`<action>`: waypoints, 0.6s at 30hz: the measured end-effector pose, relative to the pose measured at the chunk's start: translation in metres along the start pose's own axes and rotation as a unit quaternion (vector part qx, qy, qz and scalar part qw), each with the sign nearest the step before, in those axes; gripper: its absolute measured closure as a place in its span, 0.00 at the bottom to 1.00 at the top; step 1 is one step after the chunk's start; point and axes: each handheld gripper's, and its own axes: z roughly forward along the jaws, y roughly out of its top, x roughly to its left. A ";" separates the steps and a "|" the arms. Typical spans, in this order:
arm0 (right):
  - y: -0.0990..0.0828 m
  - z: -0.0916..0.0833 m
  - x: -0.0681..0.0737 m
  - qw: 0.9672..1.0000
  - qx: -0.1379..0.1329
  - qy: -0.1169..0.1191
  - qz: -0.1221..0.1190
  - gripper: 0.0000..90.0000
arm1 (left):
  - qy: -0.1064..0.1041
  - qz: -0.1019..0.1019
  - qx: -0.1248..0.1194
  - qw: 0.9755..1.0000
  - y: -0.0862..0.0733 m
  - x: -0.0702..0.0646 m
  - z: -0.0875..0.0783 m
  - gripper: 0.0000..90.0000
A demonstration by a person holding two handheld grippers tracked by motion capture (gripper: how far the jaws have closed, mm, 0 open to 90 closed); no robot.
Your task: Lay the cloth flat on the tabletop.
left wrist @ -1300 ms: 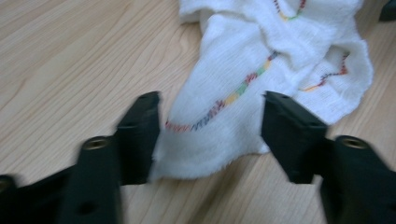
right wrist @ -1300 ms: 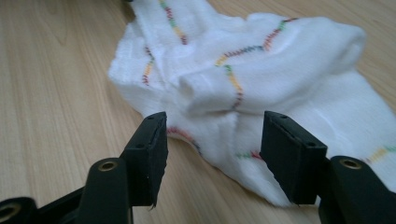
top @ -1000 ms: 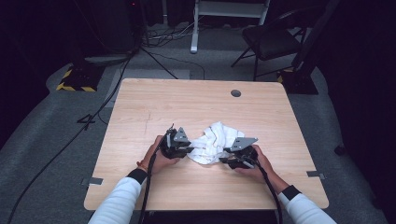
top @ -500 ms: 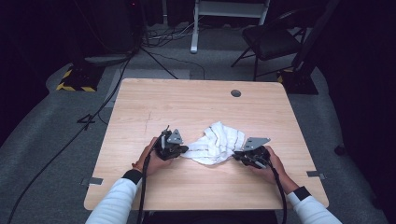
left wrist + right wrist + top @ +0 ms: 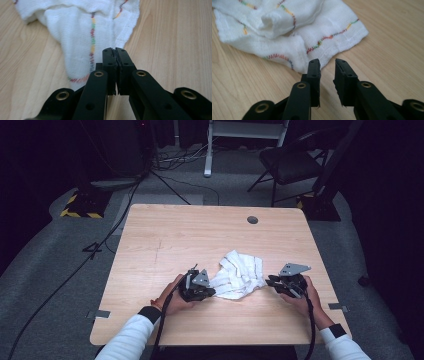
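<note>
A white cloth (image 5: 241,272) with coloured stitched stripes lies crumpled on the wooden table (image 5: 190,235), between my two grippers. My left gripper (image 5: 212,290) is at the cloth's left corner. In the left gripper view its jaws are pressed together (image 5: 115,51) on the edge of the cloth (image 5: 80,32), which runs down past them on the left. My right gripper (image 5: 270,281) sits just right of the cloth. Its jaws (image 5: 327,62) have just been opening and stand apart with only bare wood between them. The cloth's hem (image 5: 287,30) lies just ahead of the left fingertip (image 5: 314,65).
A round cable hole (image 5: 252,219) sits near the table's far edge. Beyond the table stand a dark chair (image 5: 290,160) and a white frame leg (image 5: 207,150). Cables run across the floor on the left (image 5: 100,245). Both forearms come in over the near edge.
My right gripper has slid to the right, off the cloth, and its jaws have parted. The cloth has been drawn out flatter toward the left gripper, which has shifted slightly nearer.
</note>
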 end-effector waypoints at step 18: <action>0.020 0.017 0.041 0.997 -0.008 0.058 -0.049 0.63 | -0.018 0.004 -0.002 1.000 0.008 -0.013 0.017 0.87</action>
